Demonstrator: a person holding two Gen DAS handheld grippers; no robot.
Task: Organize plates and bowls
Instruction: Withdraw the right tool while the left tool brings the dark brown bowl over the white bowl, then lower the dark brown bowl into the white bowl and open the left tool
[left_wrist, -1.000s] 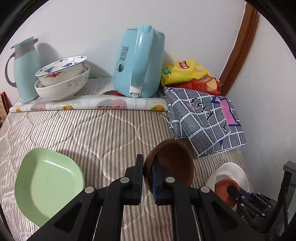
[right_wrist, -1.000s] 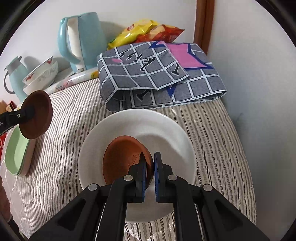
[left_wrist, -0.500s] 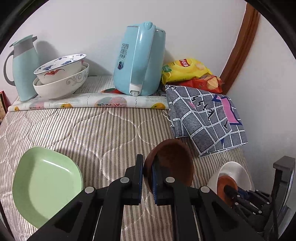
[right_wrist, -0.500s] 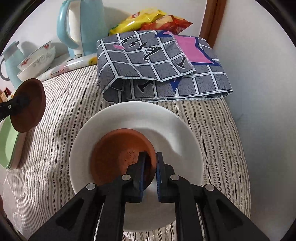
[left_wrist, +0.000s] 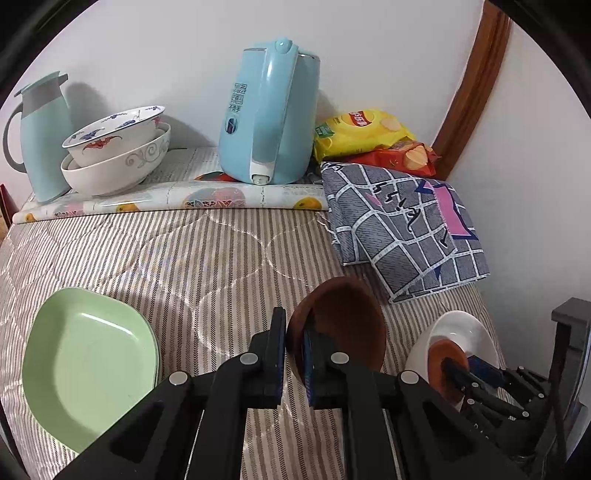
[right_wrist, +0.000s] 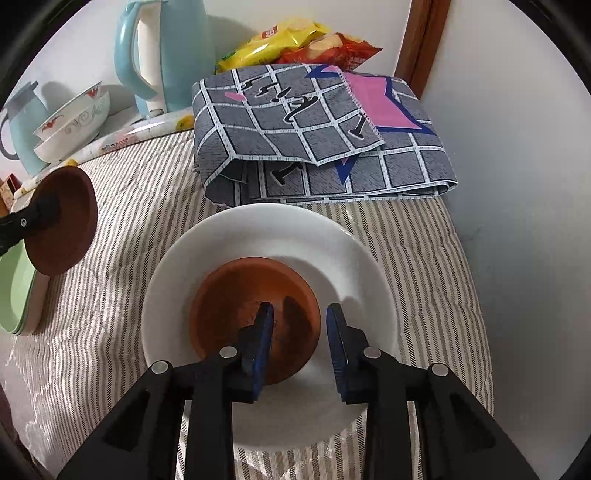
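Note:
My left gripper (left_wrist: 294, 325) is shut on the rim of a dark brown dish (left_wrist: 343, 321), held tilted on edge above the striped cloth. The same brown dish (right_wrist: 70, 221) shows at the left of the right wrist view. A terracotta dish (right_wrist: 236, 302) lies flat in the white plate (right_wrist: 258, 225). My right gripper (right_wrist: 299, 314) hangs over it with its jaws opening. The dish's near rim is between the pads, which stand apart from it. Stacked green plates (left_wrist: 88, 362) sit at the near left. The white plate (left_wrist: 461, 328) and right gripper (left_wrist: 471, 369) show low right.
Two stacked patterned bowls (left_wrist: 118, 155), a pale blue jug (left_wrist: 44, 133) and a blue kettle (left_wrist: 269, 110) stand along the back wall behind a rolled oilcloth (left_wrist: 166, 199). A folded grey checked cloth (right_wrist: 314, 133) and snack bags (left_wrist: 362, 129) lie behind the white plate. A wall runs close on the right.
My right gripper's jaws have parted and let go of the terracotta dish, which has settled flat in the white plate. The left gripper still holds the brown dish in place.

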